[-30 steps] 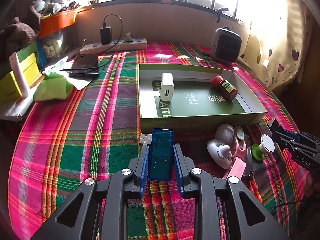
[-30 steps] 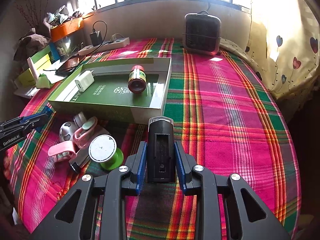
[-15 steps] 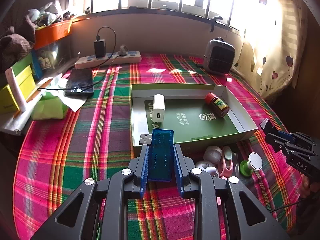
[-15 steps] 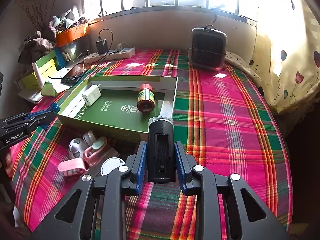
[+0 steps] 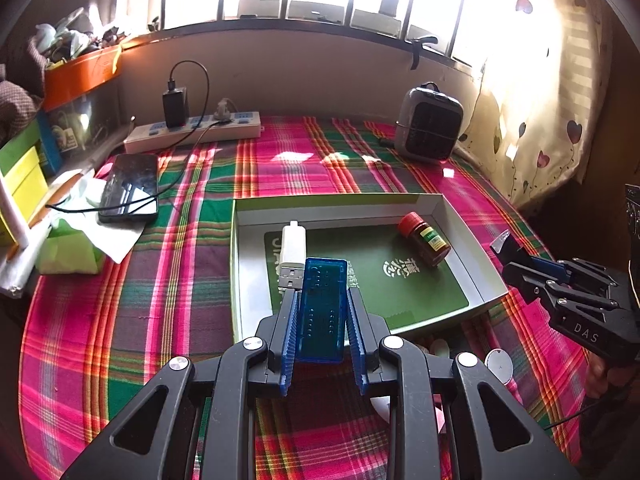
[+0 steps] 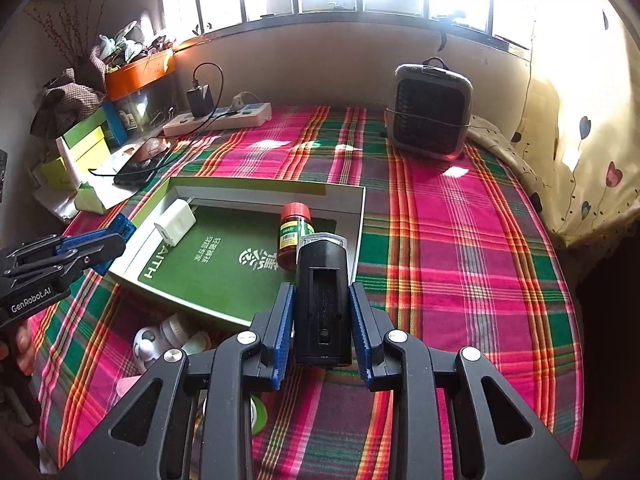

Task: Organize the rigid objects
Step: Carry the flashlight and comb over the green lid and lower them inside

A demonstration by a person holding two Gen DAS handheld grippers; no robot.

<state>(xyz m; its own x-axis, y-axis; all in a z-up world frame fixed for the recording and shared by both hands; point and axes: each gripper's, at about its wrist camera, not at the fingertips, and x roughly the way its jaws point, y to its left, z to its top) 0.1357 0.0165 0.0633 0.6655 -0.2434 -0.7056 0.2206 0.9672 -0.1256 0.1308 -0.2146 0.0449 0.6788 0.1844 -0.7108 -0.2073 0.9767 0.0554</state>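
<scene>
My left hand-held gripper (image 5: 323, 312) grips the blue USB module (image 5: 322, 308), my right hand-held gripper (image 6: 323, 320) the black block (image 6: 323, 300); next, lowering both into the green box (image 6: 224, 190).

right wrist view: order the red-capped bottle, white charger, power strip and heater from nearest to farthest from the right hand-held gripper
From the right hand-held gripper, which grips a black device:
1. Red-capped bottle, just ahead, lying in the green box.
2. White charger, ahead left, at the box's left end.
3. Heater far right and power strip far left, both by the wall: too close to call.
</scene>
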